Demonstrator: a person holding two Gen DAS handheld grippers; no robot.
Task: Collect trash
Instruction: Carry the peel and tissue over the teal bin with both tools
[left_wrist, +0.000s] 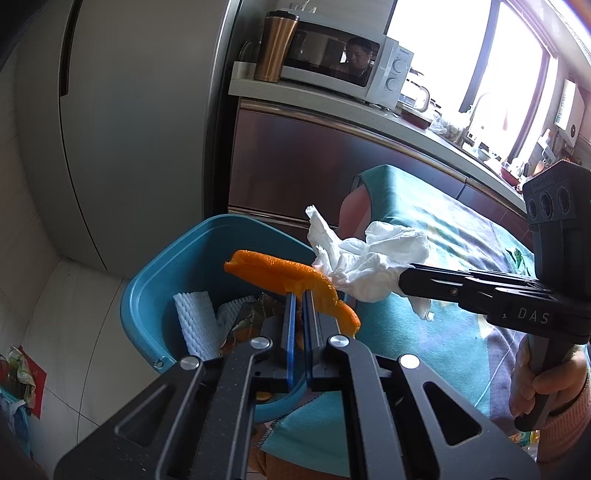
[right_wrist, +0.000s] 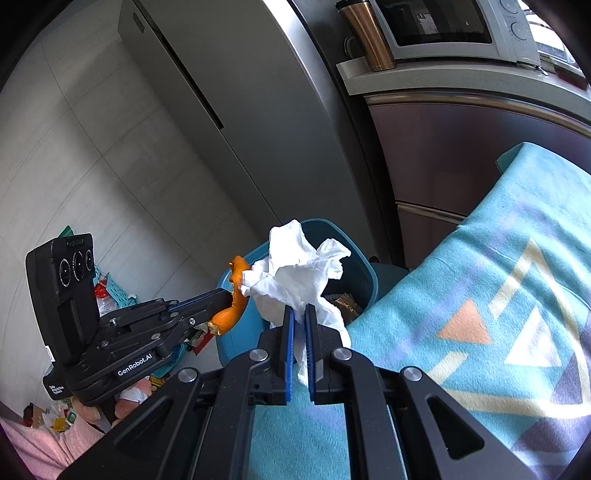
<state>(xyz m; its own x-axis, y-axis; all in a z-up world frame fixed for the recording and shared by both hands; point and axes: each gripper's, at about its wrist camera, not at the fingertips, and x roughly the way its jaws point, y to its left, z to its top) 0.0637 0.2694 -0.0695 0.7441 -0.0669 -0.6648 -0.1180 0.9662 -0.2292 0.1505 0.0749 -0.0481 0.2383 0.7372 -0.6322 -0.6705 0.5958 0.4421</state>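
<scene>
My left gripper (left_wrist: 300, 295) is shut on a strip of orange peel (left_wrist: 273, 271), held over the blue bin (left_wrist: 155, 295). In the right wrist view the same peel (right_wrist: 232, 314) hangs from the left gripper (right_wrist: 226, 295) beside the bin (right_wrist: 236, 332). My right gripper (right_wrist: 300, 310) is shut on a crumpled white tissue (right_wrist: 295, 269), which sits just above the bin's rim. From the left wrist view the tissue (left_wrist: 365, 254) and the right gripper (left_wrist: 402, 280) come in from the right, the tissue touching the peel. Inside the bin lie white foam netting (left_wrist: 194, 317) and a wrapper (left_wrist: 251, 317).
A teal patterned cloth (right_wrist: 461, 295) covers the table beside the bin. Behind stand a grey fridge (left_wrist: 140, 129), a counter with a microwave (left_wrist: 343, 62) and a copper tumbler (left_wrist: 275, 46). Litter lies on the floor at the left (right_wrist: 110, 291). A hand (left_wrist: 546, 376) grips the right handle.
</scene>
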